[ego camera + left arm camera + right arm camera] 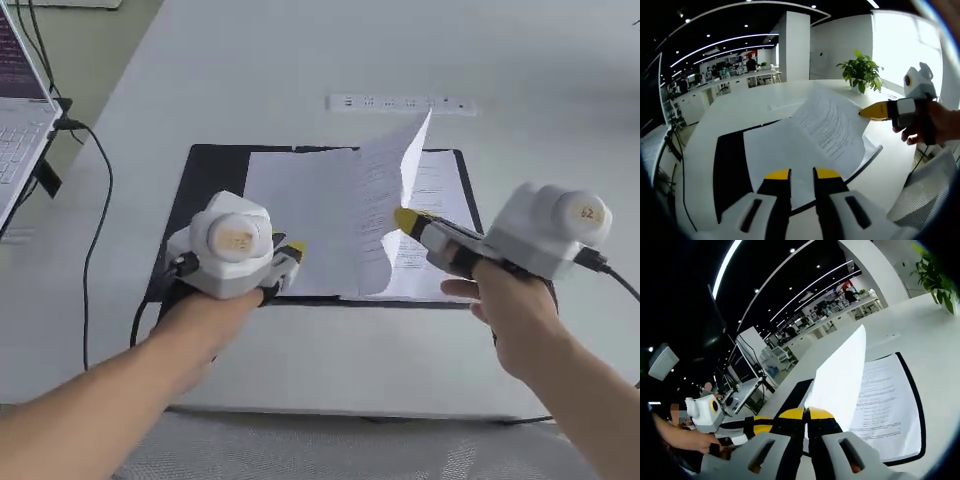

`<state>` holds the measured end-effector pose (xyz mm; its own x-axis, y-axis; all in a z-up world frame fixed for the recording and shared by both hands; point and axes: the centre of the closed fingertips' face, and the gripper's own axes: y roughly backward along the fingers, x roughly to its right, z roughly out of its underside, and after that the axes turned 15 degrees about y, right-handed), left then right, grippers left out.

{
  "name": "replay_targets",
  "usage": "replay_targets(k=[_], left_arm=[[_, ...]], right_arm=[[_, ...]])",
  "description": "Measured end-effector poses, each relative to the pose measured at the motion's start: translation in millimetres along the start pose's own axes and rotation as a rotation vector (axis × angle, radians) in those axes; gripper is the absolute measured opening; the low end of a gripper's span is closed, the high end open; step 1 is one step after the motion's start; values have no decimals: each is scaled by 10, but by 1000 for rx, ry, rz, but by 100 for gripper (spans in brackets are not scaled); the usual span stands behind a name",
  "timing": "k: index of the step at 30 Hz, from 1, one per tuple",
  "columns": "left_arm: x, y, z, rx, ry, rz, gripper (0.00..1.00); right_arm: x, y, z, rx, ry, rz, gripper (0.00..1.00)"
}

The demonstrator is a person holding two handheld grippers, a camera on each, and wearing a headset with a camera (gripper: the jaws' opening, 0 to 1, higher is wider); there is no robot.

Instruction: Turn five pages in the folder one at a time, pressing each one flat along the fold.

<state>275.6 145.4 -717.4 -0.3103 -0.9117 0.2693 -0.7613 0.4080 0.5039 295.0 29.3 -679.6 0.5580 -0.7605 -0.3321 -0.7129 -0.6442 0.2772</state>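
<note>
A black folder point(200, 195) lies open on the white table with white pages spread on it. One printed page point(385, 200) stands lifted near the fold, curling up from the right-hand stack point(885, 400). My right gripper point(405, 218) is shut on that page's point(840, 375) lower edge, its yellow tips point(805, 412) pinched together on the paper. My left gripper point(288, 256) hovers over the lower left page, its jaws point(801, 173) slightly apart and holding nothing. In the left gripper view the right gripper point(867, 111) grips the raised page point(832, 127).
A white power strip point(400, 103) lies beyond the folder. A laptop point(15, 110) stands at the far left with a black cable point(95, 230) trailing down the table. A potted plant point(862, 72) stands farther off. The table's front edge point(350, 410) runs close to me.
</note>
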Motion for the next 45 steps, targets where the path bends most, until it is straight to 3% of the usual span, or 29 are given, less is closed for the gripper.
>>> replay_targets(k=[5, 12, 18, 25, 33, 39, 45], left_arm=[[-271, 208, 37, 11, 31, -32, 15], [-591, 417, 59, 24, 64, -68, 16], [-799, 529, 127, 20, 87, -89, 16], [-1014, 580, 282, -8, 111, -109, 16], [-1155, 585, 411, -34, 134, -122, 15], [-1170, 527, 498, -55, 137, -118, 15], [-1148, 438, 571, -78, 134, -106, 14]], right_arm=[[-287, -273, 116, -49, 35, -52, 0], [-566, -587, 267, -110, 64, -100, 0], [-799, -787, 427, -171, 76, -130, 0], [-1014, -1111, 840, -297, 89, -159, 0], [-1215, -1296, 1141, -368, 68, -199, 2], [-1094, -1388, 1281, -391, 31, -207, 6], [-1104, -1371, 1261, -364, -56, -250, 11]])
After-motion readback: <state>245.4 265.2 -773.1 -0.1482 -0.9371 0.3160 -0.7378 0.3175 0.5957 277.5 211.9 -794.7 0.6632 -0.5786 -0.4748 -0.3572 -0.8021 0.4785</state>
